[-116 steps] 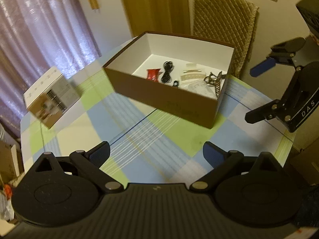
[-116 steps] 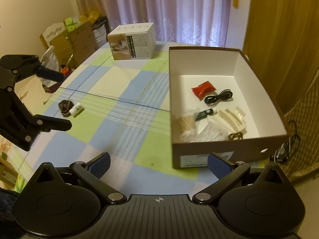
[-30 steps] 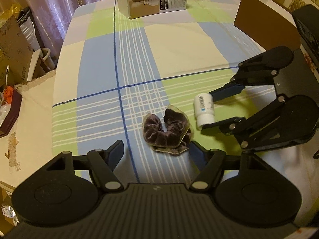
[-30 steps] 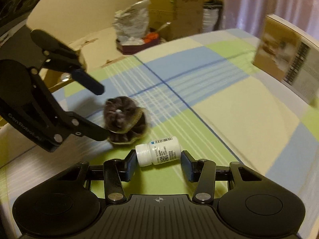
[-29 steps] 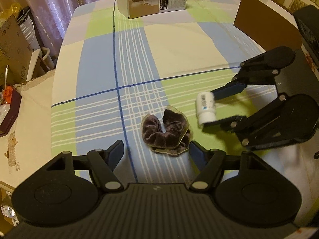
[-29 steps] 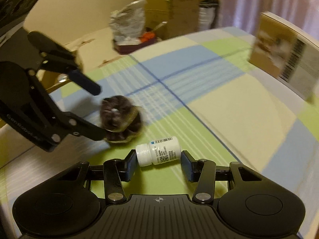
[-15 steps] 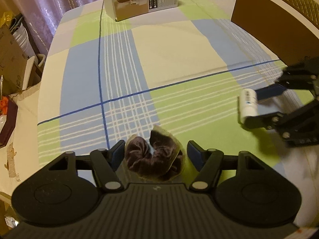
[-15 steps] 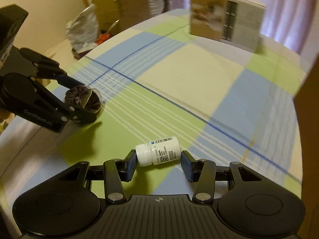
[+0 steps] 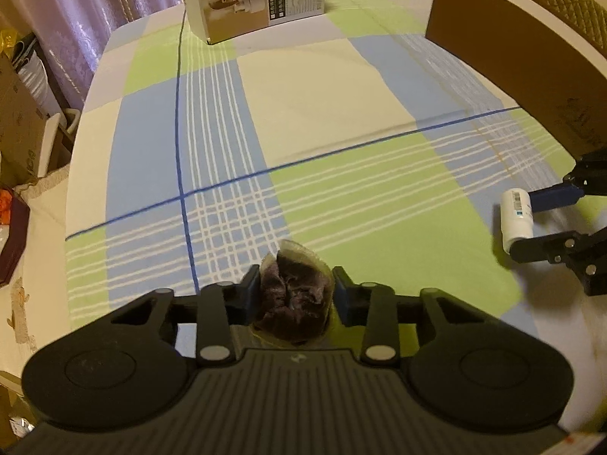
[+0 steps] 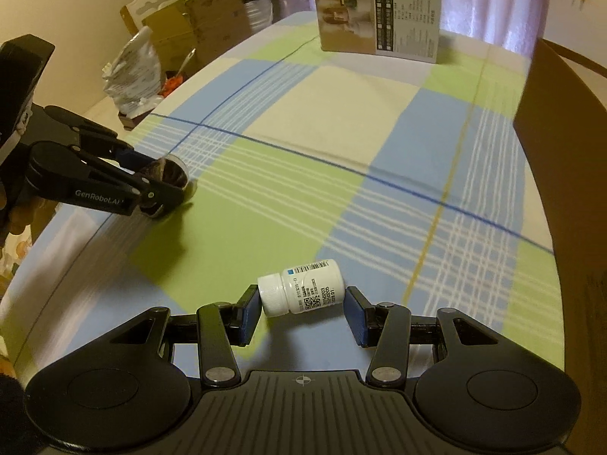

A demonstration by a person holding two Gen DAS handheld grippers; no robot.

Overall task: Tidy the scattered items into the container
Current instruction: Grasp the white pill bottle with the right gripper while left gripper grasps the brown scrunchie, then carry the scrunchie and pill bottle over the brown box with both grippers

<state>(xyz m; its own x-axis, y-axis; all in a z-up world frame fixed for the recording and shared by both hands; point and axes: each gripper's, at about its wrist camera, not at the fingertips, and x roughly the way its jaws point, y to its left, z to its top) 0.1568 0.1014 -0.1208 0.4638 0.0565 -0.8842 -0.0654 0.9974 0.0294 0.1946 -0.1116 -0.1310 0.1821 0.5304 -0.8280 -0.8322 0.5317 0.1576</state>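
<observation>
Scrunchie (image 9: pixel 294 297) now up off table (image 9: pixel 341 87), L gripper (image 9: pixel 296 295).

The left gripper (image 9: pixel 296 292) has its two blue-padded fingers closed in on a dark brown velvet scrunchie (image 9: pixel 294 299), which fills the gap between the pads and bulges out past the fingertips. The right gripper (image 10: pixel 302 311) clamps a small white plastic pill bottle (image 10: pixel 303 292) lengthwise — cap against the left pad, base against the right pad. Seen from the left wrist, the right gripper reaches in from the right side, fingers stacked one above the other.
</observation>
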